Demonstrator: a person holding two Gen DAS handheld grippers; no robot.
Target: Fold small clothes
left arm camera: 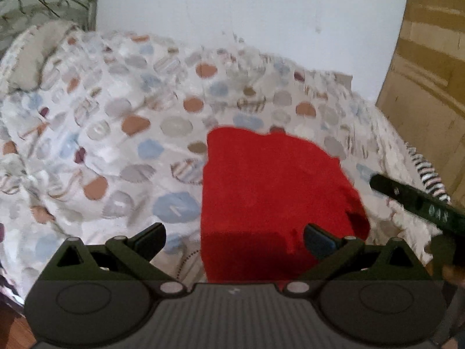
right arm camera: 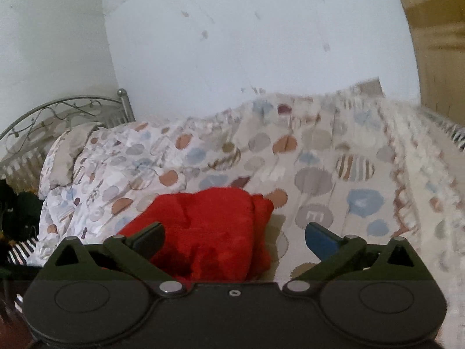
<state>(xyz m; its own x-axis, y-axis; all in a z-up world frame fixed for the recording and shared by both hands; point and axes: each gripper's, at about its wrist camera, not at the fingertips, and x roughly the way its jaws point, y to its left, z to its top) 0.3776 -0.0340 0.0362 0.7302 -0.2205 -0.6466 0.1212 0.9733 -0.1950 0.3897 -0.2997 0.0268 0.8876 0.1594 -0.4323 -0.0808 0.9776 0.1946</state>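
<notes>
Two grippers are seen over one red garment [left arm camera: 273,192], which lies on the spotted bedspread [left arm camera: 122,110] and serves here as the landmark. Far to the left of the garment, toward the head of the bed, a grey pillow [left arm camera: 37,55] and a metal headboard [left arm camera: 46,0] are visible. The left gripper [left arm camera: 234,240] is held just above the near edge of the garment, its jaws spread wide and nothing pinched between them; the cloth is seen in the gap but is not gripped. In this view the garment appears as a fairly flat, compact block, with a rumpled lobe at its right near corner.

The right gripper [right arm camera: 234,240] is placed at the right side of the garment [right arm camera: 203,226], its jaws likewise spread and empty. From there the cloth looks bunched and thick, with a rounded hump at its far right. In the left wrist view a dark bar [left arm camera: 412,200], probably part of the right gripper, is seen to the right of the garment. A striped cloth [left arm camera: 430,174] lies farther right, at the bed's edge, and a wooden door [left arm camera: 430,58] beyond.

The fold seems partly made. For the next fold to be done well, the loose right corner should be smoothed first, a single edge pinched at both near corners, lifted evenly, and laid across so the edges meet. Care is needed that the bedspread is not caught beneath.
</notes>
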